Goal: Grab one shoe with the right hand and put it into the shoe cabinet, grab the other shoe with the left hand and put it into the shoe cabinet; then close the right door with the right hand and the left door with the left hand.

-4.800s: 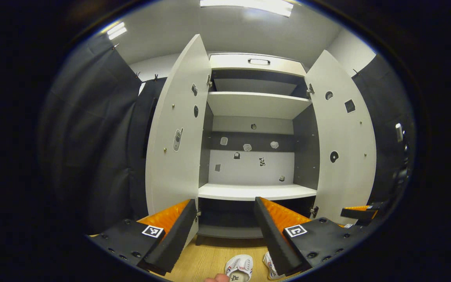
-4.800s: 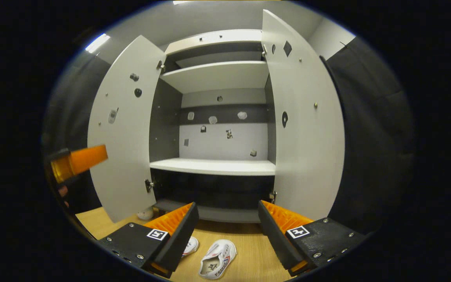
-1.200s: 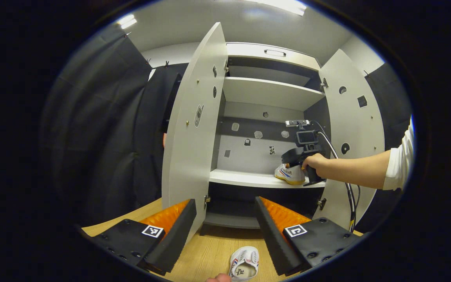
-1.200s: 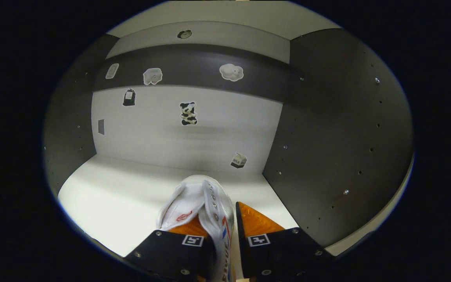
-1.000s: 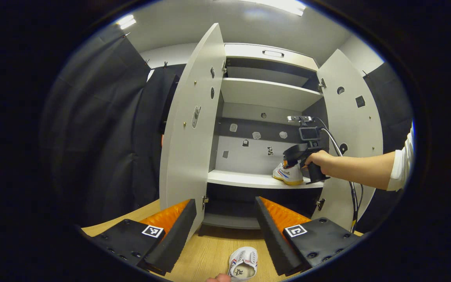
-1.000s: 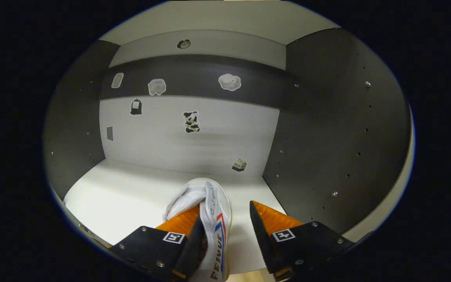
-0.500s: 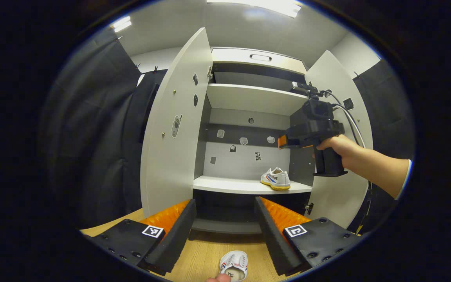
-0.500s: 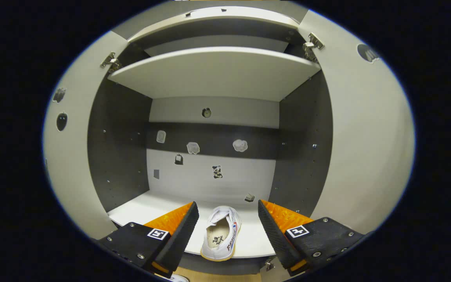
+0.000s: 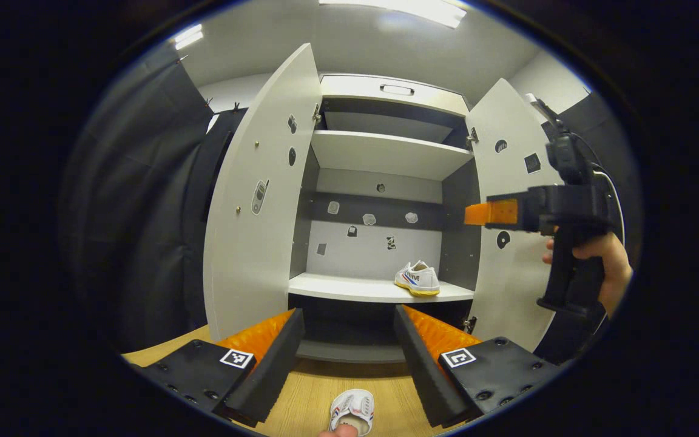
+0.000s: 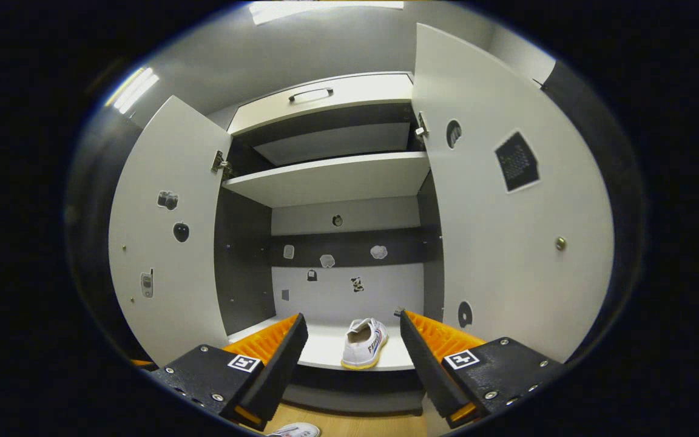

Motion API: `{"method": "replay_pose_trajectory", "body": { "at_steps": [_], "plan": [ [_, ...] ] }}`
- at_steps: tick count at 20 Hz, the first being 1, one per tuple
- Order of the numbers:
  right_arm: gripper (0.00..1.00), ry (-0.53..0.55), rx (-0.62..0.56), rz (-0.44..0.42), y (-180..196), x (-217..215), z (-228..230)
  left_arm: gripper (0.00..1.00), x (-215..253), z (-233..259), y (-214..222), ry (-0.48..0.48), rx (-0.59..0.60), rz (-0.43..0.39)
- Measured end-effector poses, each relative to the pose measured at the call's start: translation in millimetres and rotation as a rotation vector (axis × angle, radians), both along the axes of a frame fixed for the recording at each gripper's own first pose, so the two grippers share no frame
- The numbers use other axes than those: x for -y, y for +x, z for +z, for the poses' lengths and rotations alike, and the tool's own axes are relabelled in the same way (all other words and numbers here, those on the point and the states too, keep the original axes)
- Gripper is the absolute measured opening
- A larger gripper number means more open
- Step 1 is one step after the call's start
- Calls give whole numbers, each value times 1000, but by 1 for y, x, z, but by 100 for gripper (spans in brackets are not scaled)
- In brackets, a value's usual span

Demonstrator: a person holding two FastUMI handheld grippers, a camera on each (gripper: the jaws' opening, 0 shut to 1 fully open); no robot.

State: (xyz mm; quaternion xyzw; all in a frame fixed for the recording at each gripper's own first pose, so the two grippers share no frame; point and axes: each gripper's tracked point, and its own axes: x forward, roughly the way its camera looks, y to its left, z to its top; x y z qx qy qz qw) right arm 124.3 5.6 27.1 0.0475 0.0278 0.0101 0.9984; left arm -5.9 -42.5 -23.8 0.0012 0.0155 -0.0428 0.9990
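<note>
wooden floor [image 9: 301,400] holds one shoe [image 9: 352,408] below the spread left claw [image 9: 349,340]; the other [image 10: 363,343] sits shelved. right claw [image 10: 352,340] gapes empty. i'd lower straight, pinching the heel collar firmly.

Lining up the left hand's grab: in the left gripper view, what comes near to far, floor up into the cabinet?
Shoe on the floor → left gripper → cabinet shelf → shoe on the shelf → stickered back wall.

floor: light wood [image 9: 310,397] | ceiling: white, strip light [image 9: 398,7] | walls: dark curtain [image 9: 137,206]
</note>
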Motion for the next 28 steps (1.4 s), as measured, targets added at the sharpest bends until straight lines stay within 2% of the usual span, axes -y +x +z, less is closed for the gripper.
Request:
{"method": "replay_pose_trajectory", "body": {
  "at_steps": [3, 4, 5, 10, 12, 13, 15, 18, 22, 25, 28],
  "plan": [
    [94, -20, 65, -41, -40, 17, -16, 96, -1, -3, 3, 0, -6, 11],
    [94, -33, 59, -68, -53, 27, -27, 94, -1, -4, 3, -1, -9, 14],
    [94, -40, 55, -85, -64, 36, -36, 96, -2, -6, 3, -1, -14, 17],
    [94, -68, 30, -152, -113, 61, -67, 97, -13, -13, 7, 36, -38, 45],
    [94, -75, 20, -142, -121, 60, -70, 96, -9, -16, 15, 51, -63, 5],
    [94, -70, 19, -133, -123, 58, -71, 94, -5, -26, 18, 60, -100, -28],
    [94, -55, 8, -120, -125, 53, -75, 96, -6, -59, 19, 61, -191, -72],
    [94, -50, 6, -108, -127, 49, -80, 95, 0, -132, 10, 3, -389, -132],
    [94, -84, -33, -86, -131, 46, -92, 97, -18, -224, -11, 44, -616, -93],
    [94, -85, -51, -90, -135, 48, -95, 98, -31, -264, -29, 91, -734, -87],
    [94, -85, -69, -95, -135, 51, -98, 98, -30, -293, -42, 49, -842, -99]
  ]
}}
